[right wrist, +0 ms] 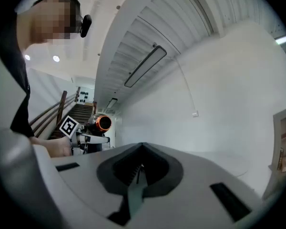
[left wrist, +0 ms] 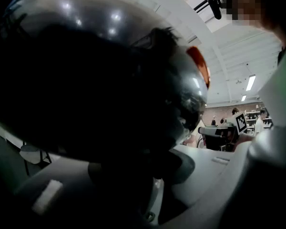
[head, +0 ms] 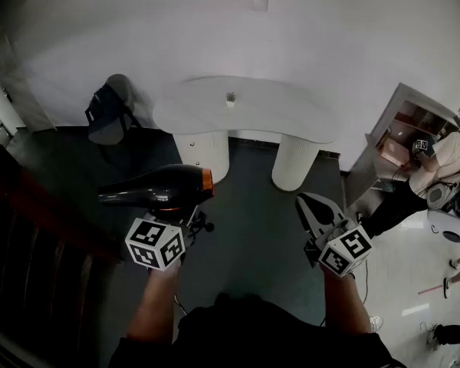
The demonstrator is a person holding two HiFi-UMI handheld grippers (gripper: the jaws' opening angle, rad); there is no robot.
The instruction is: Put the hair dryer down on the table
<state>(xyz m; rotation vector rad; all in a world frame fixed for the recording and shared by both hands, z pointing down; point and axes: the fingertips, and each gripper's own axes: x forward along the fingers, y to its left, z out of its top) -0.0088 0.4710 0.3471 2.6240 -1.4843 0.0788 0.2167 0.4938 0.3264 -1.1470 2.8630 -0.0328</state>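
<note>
Close in, the left gripper (head: 182, 222) has its jaws clamped partway closed on the handle of the hair dryer (head: 157, 186). The black body with its orange ring is carried in the air, well short of the table, nose pointing left. In the left gripper view that dark shell fills nearly the whole picture.

Over on the other side, the right gripper (head: 310, 205) hangs at about the same height, jaws brought together to a point with nothing between them.

Beneath both, open dark floor (head: 249, 205). To the left, a dark wooden stair rail (head: 38, 221) runs alongside.

Further out, the white curved table (head: 276, 110) stands on two fluted pedestals against the wall, and the only thing on it is a small potted plant (head: 231, 98) near the back edge. Just left of it stands a chair (head: 111, 117) with something dark slung on it.

Off to the far right, an open cabinet (head: 402, 125) shows brownish compartments, contents too small to make out. A person in a pale top (head: 441, 159) bends toward it.
</note>
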